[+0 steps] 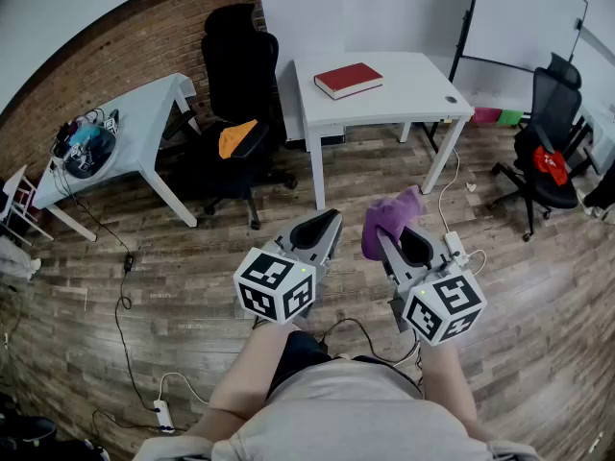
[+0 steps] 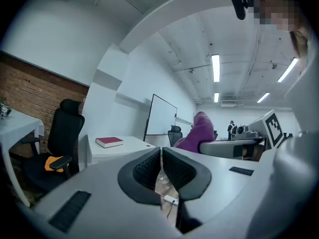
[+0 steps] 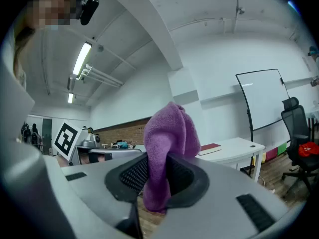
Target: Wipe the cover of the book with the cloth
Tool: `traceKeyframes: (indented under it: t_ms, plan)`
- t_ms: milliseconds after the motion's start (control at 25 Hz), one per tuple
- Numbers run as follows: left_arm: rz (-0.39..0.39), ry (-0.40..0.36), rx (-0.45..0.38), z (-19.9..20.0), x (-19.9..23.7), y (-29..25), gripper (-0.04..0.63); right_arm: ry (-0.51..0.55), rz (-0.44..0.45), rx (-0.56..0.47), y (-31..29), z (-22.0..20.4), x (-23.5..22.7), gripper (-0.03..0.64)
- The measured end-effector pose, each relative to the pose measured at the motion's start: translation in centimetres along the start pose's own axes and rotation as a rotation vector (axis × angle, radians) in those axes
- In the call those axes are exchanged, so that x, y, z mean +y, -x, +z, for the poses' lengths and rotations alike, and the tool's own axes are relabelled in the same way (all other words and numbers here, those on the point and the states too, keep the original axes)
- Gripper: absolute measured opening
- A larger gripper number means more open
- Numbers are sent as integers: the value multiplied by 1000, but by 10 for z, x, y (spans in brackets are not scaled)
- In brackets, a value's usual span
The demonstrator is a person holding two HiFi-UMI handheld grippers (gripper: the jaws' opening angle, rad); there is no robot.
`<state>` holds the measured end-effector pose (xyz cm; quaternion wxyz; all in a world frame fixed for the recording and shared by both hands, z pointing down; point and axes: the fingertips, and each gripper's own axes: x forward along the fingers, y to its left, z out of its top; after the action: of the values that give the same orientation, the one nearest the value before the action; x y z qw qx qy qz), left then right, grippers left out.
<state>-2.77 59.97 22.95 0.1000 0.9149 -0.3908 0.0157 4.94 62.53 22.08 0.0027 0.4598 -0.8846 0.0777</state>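
Two grippers are held well short of the table (image 1: pixel 413 99) bearing the red book (image 1: pixel 348 79) — purple cloth (image 1: pixel 389 221) pinched in the right gripper (image 1: pixel 402 242), left gripper (image 1: pixel 323 230) pressed together, empty. Broad, flat contact with the cover is advised.

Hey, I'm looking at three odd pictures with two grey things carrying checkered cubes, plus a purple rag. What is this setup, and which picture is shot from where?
No robot here: a person holds a hand-held claw in each hand. The wide picture comes from a camera on the person's head, looking down at the left claw and the right claw; the patterned cubes are part of them. The other two pictures come from a camera riding on each claw, looking along its jaws. The left claw is shut and empty. The right claw is shut on a purple cloth. Ahead, a red book lies on a white table, apart from both claws.
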Motion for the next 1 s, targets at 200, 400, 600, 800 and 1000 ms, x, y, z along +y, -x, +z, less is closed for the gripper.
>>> traceKeyframes:
  t_ms: [200, 400, 600, 800, 1000]
  plan:
    - [0, 3, -4, 3, -3, -3, 29, -5, -4, -14, 5, 3, -2, 97]
    - [-4, -1, -8, 5, -9, -9, 29, 22, -40, -6, 6, 3, -10, 97]
    - [-10, 5, 1, 1, -12, -11, 29, -38, -36, -2, 6, -5, -15, 98]
    - [-18, 19, 16, -3, -6, -22, 29, -69, -50, 13, 0, -12, -29, 100]
    - [-35, 27, 22, -4, 17, -46, 29, -51, -32, 47, -28, -19, -43, 100]
